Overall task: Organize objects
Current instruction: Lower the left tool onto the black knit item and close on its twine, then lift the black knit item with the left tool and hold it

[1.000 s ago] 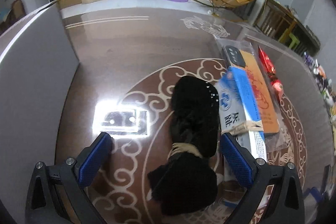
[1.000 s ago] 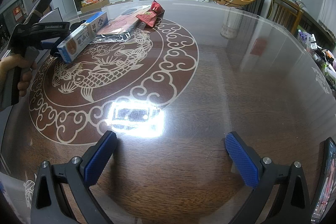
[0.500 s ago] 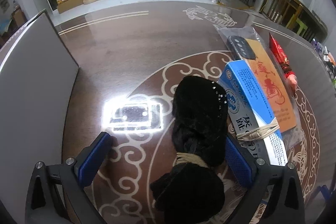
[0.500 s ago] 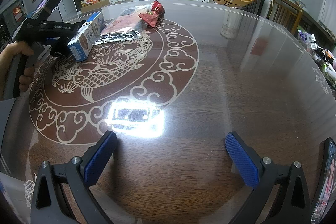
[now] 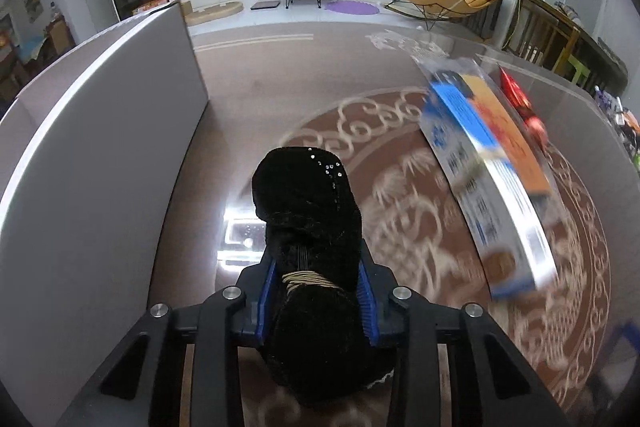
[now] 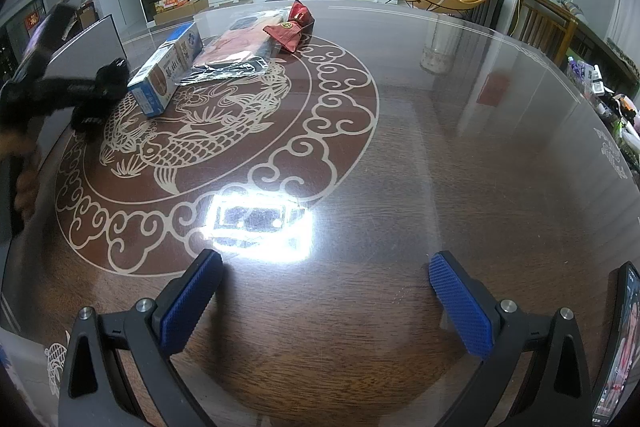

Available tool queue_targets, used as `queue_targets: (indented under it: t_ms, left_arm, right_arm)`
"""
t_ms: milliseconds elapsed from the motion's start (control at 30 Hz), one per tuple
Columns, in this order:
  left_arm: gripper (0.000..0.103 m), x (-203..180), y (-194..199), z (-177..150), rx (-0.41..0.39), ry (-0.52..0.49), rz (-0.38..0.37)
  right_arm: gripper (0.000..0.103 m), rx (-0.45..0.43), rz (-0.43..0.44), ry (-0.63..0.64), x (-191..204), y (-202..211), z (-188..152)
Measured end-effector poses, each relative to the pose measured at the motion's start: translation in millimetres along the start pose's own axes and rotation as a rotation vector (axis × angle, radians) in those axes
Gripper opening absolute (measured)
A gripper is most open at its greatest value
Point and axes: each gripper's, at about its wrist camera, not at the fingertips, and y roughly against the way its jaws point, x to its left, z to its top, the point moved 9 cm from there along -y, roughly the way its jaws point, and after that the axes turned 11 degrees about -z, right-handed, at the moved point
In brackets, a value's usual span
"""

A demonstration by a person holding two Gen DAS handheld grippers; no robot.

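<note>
Now the black velvet bundle (image 5: 308,227), tied with a tan band, sits pinched in the left hand-held gripper (image 5: 316,291), whose jaws have just closed on it, beside the blue box (image 5: 480,187); the right hand-held gripper (image 6: 324,299) hangs wide over the glossy surface (image 6: 400,147).

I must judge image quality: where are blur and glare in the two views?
Left wrist view: the blue box is motion-smeared, while the black bundle stays sharp. Right wrist view: lamp glare whitens the table; the left gripper is blurred.
</note>
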Motion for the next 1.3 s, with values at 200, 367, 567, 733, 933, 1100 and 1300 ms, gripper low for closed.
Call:
queue_targets:
  t_ms: [200,367,567,733,933,1100,1300]
  left_arm:
    - [0.035,-17,35,-55,-0.002,-0.011,-0.007]
    - [0.035,-35,64,-101,-0.007,-0.019,-0.023]
    - [0.075,-36,70,-116,0.003,-0.008,0.002]
    - [0.103,-25,65,-121,0.012,0.021,0.003]
    - [0.103,-25,62,-118,-0.002,0.018,0.002]
    - [0.103,-26,61,-118,-0.006,0.019,0.002]
    - [0.103,-25,61,-118,-0.006,0.019,0.002]
  right_arm:
    - [0.103,0.000,0.000,0.000,0,-1,0]
    - [0.103,0.000,0.000,0.000,0,-1,0]
    - [0.103,0.000,0.000,0.000,0,0,0]
    - [0.103,0.000,0.000,0.000,0,0,0]
    - [0.103,0.000,0.000,0.000,0,-1,0]
    - [0.103,0.000,0.000,0.001,0,-1,0]
    - [0.103,0.000,0.000,0.001,0,-1,1]
